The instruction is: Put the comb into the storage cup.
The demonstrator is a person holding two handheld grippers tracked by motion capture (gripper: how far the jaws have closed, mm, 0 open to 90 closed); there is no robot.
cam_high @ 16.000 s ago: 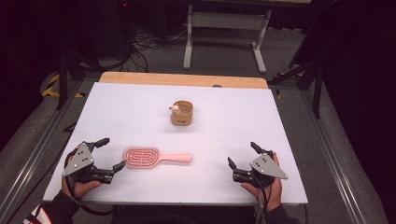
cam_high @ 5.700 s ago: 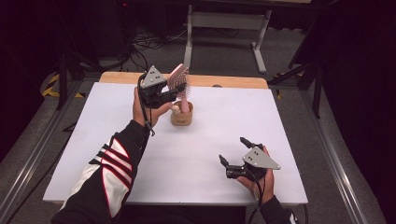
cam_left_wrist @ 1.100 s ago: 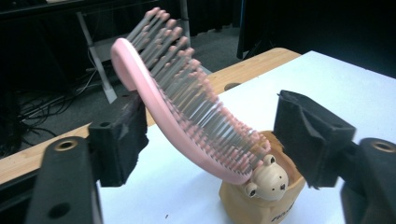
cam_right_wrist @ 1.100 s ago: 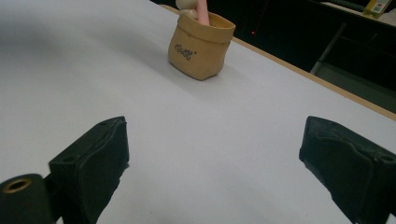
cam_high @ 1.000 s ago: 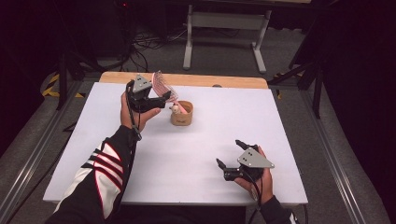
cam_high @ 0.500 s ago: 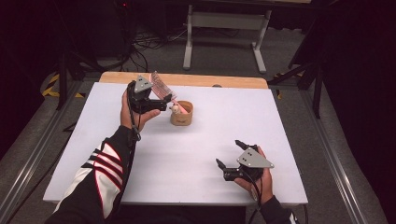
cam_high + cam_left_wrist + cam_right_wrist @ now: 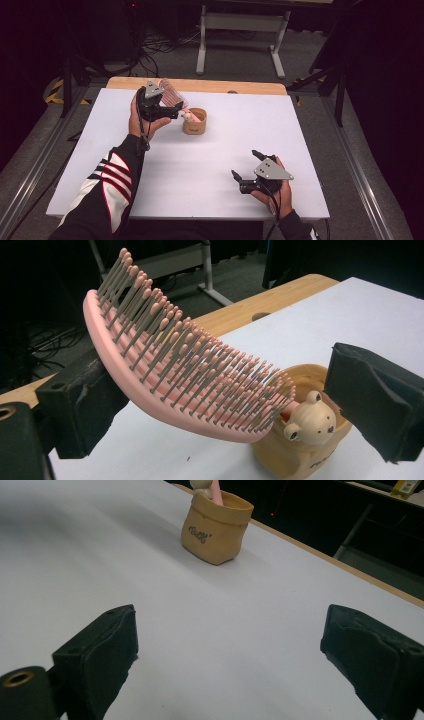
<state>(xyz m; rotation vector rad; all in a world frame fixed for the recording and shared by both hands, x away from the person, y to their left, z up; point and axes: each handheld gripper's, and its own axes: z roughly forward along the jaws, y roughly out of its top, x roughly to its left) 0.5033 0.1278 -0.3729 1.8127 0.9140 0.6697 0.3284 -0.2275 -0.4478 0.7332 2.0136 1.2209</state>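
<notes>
Left claw point(image 7: 167, 111) is up at the far left part of the desk point(image 7: 300, 130), just beside the small tan holder point(image 7: 194, 121), and its jaws have just been opening. In the left gripper view they now stand wide apart with the pink hairbrush point(image 7: 180, 375) between them; the left pad sits close to the back of the brush head and I cannot tell if it touches it, while the right pad is well clear of the bristles. So I judge that the claw has let go and does not press on the brush.

The hairbrush has its handle down in the holder, next to a little bear figure point(image 7: 311, 424) on the rim. Its long axis runs from the holder up and away to the left, tilted, not upright, with the bristles facing up toward the camera. The head leans out over the rim toward the left claw, so this claw is the nearer one by far. If the brush is not stable, I think it could tip to that side, and a retreat of the claw should go back along its own line, away from the head, so no pad drags on the bristles.

Further right and near the front edge of the desk, the right claw point(image 7: 248, 176) rests low with its jaws open and nothing between them. From its own view the holder point(image 7: 216, 526) stands well ahead and a bit left, far from its pads
</notes>
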